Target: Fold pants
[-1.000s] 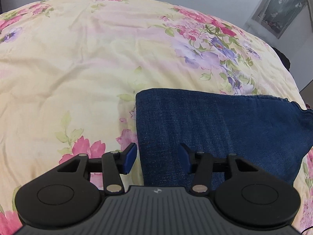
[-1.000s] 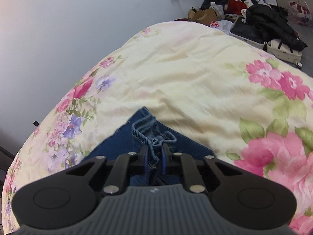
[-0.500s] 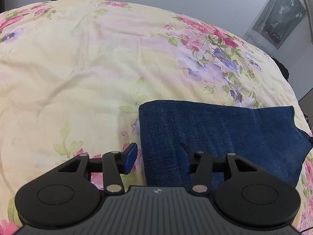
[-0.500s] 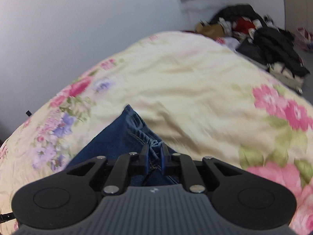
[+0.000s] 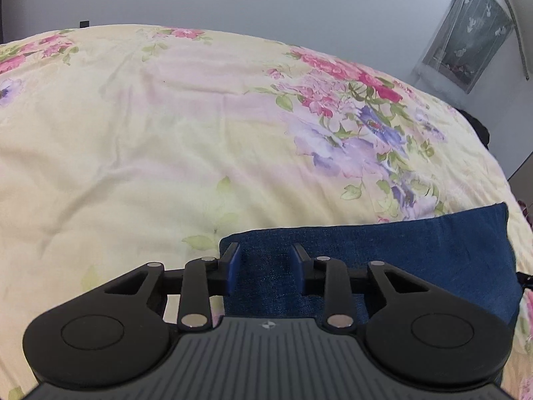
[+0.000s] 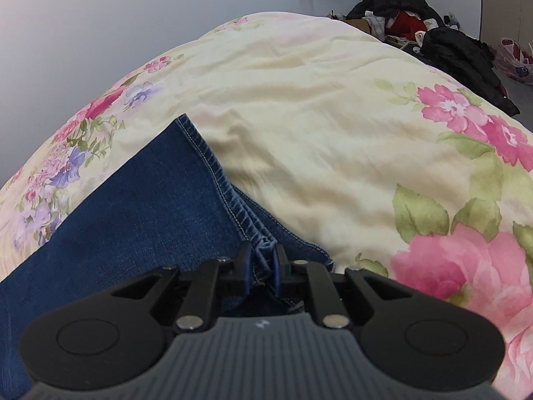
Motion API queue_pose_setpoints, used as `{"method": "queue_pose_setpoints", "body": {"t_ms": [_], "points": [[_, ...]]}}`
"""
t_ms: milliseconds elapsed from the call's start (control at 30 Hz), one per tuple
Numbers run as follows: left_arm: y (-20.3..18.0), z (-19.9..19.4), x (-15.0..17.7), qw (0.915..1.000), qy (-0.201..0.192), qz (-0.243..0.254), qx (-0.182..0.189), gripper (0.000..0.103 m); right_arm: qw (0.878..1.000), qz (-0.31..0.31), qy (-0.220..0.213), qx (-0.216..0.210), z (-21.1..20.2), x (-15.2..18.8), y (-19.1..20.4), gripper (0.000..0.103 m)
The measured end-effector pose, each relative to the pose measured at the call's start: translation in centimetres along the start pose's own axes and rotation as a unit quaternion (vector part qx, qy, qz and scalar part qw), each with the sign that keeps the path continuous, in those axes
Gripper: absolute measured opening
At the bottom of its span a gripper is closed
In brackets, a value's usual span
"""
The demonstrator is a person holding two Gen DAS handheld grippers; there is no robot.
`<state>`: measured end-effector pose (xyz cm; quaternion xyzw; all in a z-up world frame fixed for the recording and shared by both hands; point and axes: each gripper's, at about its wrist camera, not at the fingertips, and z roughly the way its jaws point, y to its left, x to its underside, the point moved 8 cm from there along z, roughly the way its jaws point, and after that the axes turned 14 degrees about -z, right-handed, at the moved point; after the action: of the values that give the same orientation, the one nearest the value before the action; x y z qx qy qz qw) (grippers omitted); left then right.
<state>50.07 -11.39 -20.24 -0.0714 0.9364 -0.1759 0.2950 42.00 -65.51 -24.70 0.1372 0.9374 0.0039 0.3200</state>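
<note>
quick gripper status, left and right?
Left gripper: open, jaws have just been closing, jeans between the pads but not pinched.
Right gripper: shut on the jeans' stitched hem.

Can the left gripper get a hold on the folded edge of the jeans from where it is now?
Probably yes. The left gripper has just been closing, its jaws apart over the jeans near the folded edge, nothing in between. The right gripper pinches the hem elsewhere.
</note>
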Motion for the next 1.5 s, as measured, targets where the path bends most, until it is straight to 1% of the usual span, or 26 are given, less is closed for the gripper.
{"method": "queue_pose_setpoints", "body": {"t_ms": [33,100,200,300,367,433,500,533,567,633,667,733,800,867,933,1000,1133,1200,1267,1333,1433,1467,1500], "points": [[0.2,0.7,0.2,0.9999,0.001,0.007,-0.013,0.032,1.000,-0.001,-0.001,-0.001,0.1,0.1,0.0,0.006],[1.1,2.3,0.7,0.9993,0.014,0.003,-0.034,0.018,1.000,-0.003,-0.002,-0.005,0.4,0.4,-0.1,0.006],[2.0,3.6,0.9,0.9991,0.021,-0.010,-0.036,0.009,1.000,-0.001,0.001,-0.008,0.9,0.8,-0.2,0.006],[2.0,3.0,0.8,0.9988,0.024,-0.002,-0.042,0.009,1.000,-0.006,0.003,0.000,0.9,0.7,0.0,0.006],[2.0,1.7,0.7,0.9983,0.014,0.005,-0.057,0.009,1.000,-0.006,0.004,0.004,0.6,0.4,0.1,0.006],[2.1,0.1,1.0,0.9980,0.009,0.004,-0.062,0.014,1.000,-0.023,-0.005,0.018,-0.4,0.0,0.2,0.012],[2.1,-1.5,1.7,0.9987,0.008,0.006,-0.050,0.015,0.996,-0.063,-0.032,0.050,-2.6,-0.4,0.5,0.026],[2.0,-2.5,2.2,0.9989,0.008,0.009,-0.045,0.015,0.994,-0.084,-0.043,0.060,-3.6,-0.4,0.9,0.029],[1.8,-3.3,2.7,0.9990,0.006,0.012,-0.043,0.015,0.992,-0.099,-0.051,0.062,-4.5,-0.4,1.3,0.029],[1.2,-4.7,3.7,0.9989,0.002,0.026,-0.040,0.015,0.990,-0.118,-0.067,0.050,-6.1,-0.3,2.5,0.028],[0.8,-5.3,4.2,0.9987,0.003,0.031,-0.041,0.015,0.988,-0.128,-0.073,0.036,-6.7,-0.4,3.3,0.028],[0.2,-6.2,5.2,0.9981,0.001,0.042,-0.045,0.015,0.984,-0.155,-0.090,0.019,-7.3,-0.5,5.1,0.027],[-0.7,-6.9,6.3,0.9974,-0.006,0.056,-0.046,0.015,0.980,-0.175,-0.093,0.011,-7.2,-0.4,6.7,0.027],[-1.5,-7.6,7.9,0.9969,-0.004,0.069,-0.038,0.015,0.982,-0.169,-0.080,-0.009,-6.1,0.3,7.8,0.027],[-1.7,-7.5,9.5,0.9963,0.011,0.077,-0.037,0.015,0.983,-0.173,-0.068,-0.015,-5.1,1.2,8.5,0.027],[-1.4,-6.9,11.0,0.9949,0.024,0.085,-0.049,0.015,0.980,-0.189,-0.054,-0.005,-4.0,2.5,8.8,0.027],[-0.1,-5.8,13.2,0.9933,0.042,0.086,-0.065,0.015,0.979,-0.194,-0.055,-0.003,-3.1,4.1,8.7,0.028],[0.1,-5.2,13.9,0.9920,0.044,0.094,-0.072,0.015,0.979,-0.197,-0.050,-0.002,-2.5,5.0,8.6,0.027],[-0.1,-5.0,13.7,0.9914,0.050,0.089,-0.082,0.015,0.976,-0.213,-0.051,0.006,-2.3,5.3,9.0,0.027],[-0.4,-5.4,13.1,0.9913,0.057,0.082,-0.086,0.014,0.979,-0.198,-0.046,0.003,-2.6,4.8,8.8,0.028],[-1.0,-7.1,12.2,0.9938,0.042,0.082,-0.062,0.014,0.989,-0.128,-0.062,-0.028,-4.3,4.1,7.2,0.029],[-1.4,-7.8,11.8,0.9944,0.033,0.084,-0.055,0.015,0.992,-0.101,-0.069,-0.035,-5.0,4.0,6.3,0.037],[-1.8,-8.3,11.5,0.9946,0.026,0.087,-0.051,0.016,0.993,-0.076,-0.076,-0.039,-5.7,4.0,5.3,0.050]]}}
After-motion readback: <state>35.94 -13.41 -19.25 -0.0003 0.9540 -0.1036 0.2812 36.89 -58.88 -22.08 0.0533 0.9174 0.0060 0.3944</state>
